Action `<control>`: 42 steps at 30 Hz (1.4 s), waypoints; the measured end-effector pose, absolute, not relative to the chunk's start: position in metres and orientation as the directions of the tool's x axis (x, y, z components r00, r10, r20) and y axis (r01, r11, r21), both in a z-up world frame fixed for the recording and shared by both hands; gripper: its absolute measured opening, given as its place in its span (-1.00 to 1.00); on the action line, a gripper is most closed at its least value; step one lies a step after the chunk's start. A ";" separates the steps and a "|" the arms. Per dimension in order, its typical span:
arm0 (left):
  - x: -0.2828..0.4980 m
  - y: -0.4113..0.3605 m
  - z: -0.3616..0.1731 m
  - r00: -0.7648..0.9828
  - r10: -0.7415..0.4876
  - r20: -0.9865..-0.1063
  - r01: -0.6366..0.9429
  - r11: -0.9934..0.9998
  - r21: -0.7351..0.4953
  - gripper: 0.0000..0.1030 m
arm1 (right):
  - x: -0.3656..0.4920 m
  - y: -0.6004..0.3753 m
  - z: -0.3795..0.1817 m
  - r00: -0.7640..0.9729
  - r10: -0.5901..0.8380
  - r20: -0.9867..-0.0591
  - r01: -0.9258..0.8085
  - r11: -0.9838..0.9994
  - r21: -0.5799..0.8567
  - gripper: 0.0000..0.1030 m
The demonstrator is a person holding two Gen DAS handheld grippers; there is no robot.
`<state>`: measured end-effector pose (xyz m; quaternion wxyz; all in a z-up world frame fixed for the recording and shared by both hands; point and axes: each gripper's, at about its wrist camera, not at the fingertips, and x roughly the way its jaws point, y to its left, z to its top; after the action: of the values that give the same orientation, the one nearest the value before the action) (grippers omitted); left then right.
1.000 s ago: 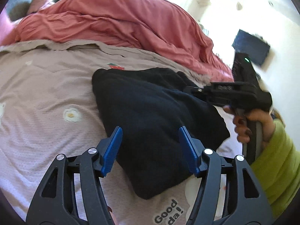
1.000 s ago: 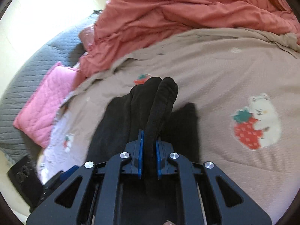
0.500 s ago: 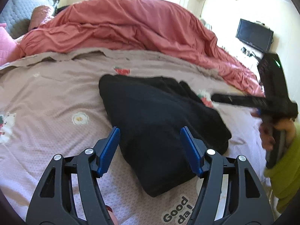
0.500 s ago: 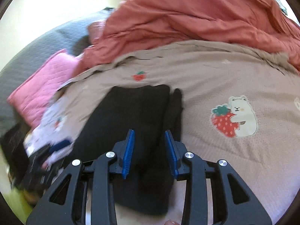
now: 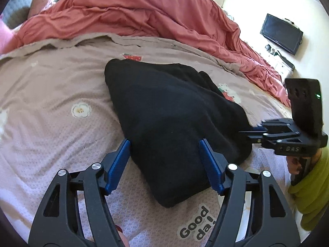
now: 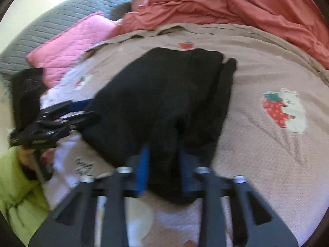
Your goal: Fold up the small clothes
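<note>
Folded black knit garment (image 5: 174, 115) lies on the mauve patterned bedspread (image 5: 51, 86), roughly mid-bed, its near corner reaching toward the front edge by the printed "Good da!" lettering (image 5: 197, 224). Far end of the garment sits just short of a small strawberry print (image 5: 132, 57).

Left gripper (image 5: 165, 164), black frame with blue ribbed pads, hangs over the near part of the garment. Jaws spread wide, one pad on each side of the cloth's near fold, not pressing it; they have been easing a little wider.

Right gripper (image 6: 163, 165): its own view is motion-blurred. Blue fingers (image 6: 143, 166) stand on either side of a raised ridge of the black fabric at the garment's near right corner. Jaws have just been closing and look to be pinching that ridge. From the left view the right gripper meets the garment's right edge, held by a hand (image 5: 296, 164) in a lime-green sleeve (image 5: 310, 189).

Along the far edge of the bed: a rumpled coral-red duvet (image 5: 144, 14). At the head-end corner: a pink quilted pillow (image 6: 70, 45) against a grey quilted headboard (image 6: 51, 18). A strawberry-and-bear print (image 6: 283, 111) shows on the bedspread right of the garment. A dark flat screen (image 5: 280, 34) sits beyond the bed on the pale wall.
</note>
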<state>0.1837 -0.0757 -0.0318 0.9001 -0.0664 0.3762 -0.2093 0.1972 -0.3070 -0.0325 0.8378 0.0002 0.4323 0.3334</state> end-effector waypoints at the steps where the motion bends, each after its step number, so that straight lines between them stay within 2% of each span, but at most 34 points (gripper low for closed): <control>1: 0.184 -0.076 -0.032 0.629 -0.427 -0.650 0.326 0.903 -0.278 0.17 | 0.194 -0.309 -0.030 0.413 0.558 -0.720 -0.552 0.782 0.289 -0.77; 5: 0.183 -0.076 -0.033 0.623 -0.420 -0.660 0.323 0.907 -0.272 0.18 | 0.187 -0.322 -0.030 0.415 0.576 -0.704 -0.508 0.789 0.346 -0.78; 11: 0.184 -0.076 -0.036 0.611 -0.418 -0.672 0.323 0.907 -0.271 0.22 | 0.185 -0.326 -0.049 0.418 0.559 -0.716 -0.453 0.812 0.369 -0.79; 18: 0.181 -0.073 -0.031 0.628 -0.410 -0.662 0.318 0.911 -0.262 0.22 | 0.180 -0.330 -0.046 0.433 0.534 -0.726 -0.424 0.832 0.358 -0.80; 24: 0.170 -0.062 -0.007 0.715 -0.414 -0.563 0.313 0.910 -0.272 0.19 | 0.170 -0.337 -0.045 0.439 0.515 -0.736 -0.395 0.846 0.357 -0.79; 25: 0.170 -0.061 -0.004 0.723 -0.418 -0.550 0.316 0.908 -0.274 0.17 | 0.169 -0.337 -0.044 0.437 0.513 -0.739 -0.391 0.848 0.357 -0.78; 27: 0.171 -0.063 -0.001 0.728 -0.420 -0.542 0.327 0.907 -0.265 -0.10 | 0.166 -0.340 -0.041 0.441 0.503 -0.743 -0.378 0.855 0.355 -0.75; 28: 0.172 -0.066 -0.002 0.721 -0.425 -0.547 0.339 0.905 -0.256 -0.16 | 0.164 -0.342 -0.038 0.443 0.495 -0.747 -0.365 0.861 0.354 -0.68; 30: 0.174 -0.076 -0.009 0.698 -0.429 -0.573 0.361 0.902 -0.235 -0.40 | 0.160 -0.346 -0.027 0.481 0.486 -0.730 -0.351 0.870 0.347 -0.68; 33: 0.177 -0.092 -0.022 0.667 -0.379 -0.642 0.367 0.916 -0.160 -0.42 | 0.164 -0.345 -0.005 0.561 0.482 -0.673 -0.341 0.875 0.342 -0.68; 35: 0.175 -0.096 -0.025 0.667 -0.359 -0.652 0.372 0.920 -0.126 -0.42 | 0.171 -0.337 0.009 0.598 0.491 -0.633 -0.349 0.871 0.345 -0.58; 36: 0.174 -0.096 -0.026 0.666 -0.362 -0.653 0.373 0.919 -0.128 -0.42 | 0.179 -0.327 0.017 0.616 0.493 -0.614 -0.365 0.870 0.331 -0.46; 37: 0.174 -0.095 -0.026 0.661 -0.368 -0.654 0.374 0.917 -0.137 -0.42 | 0.184 -0.321 0.020 0.621 0.493 -0.609 -0.375 0.869 0.322 -0.39; 42: 0.174 -0.092 -0.030 0.650 -0.388 -0.654 0.375 0.912 -0.168 -0.42 | 0.231 -0.265 0.027 0.616 0.466 -0.635 -0.410 0.878 0.247 -0.38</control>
<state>0.1736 -0.0923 -0.0299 0.9081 -0.0089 0.3621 -0.2099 0.2314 -0.2650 0.0270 0.8980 0.0385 0.3641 0.2440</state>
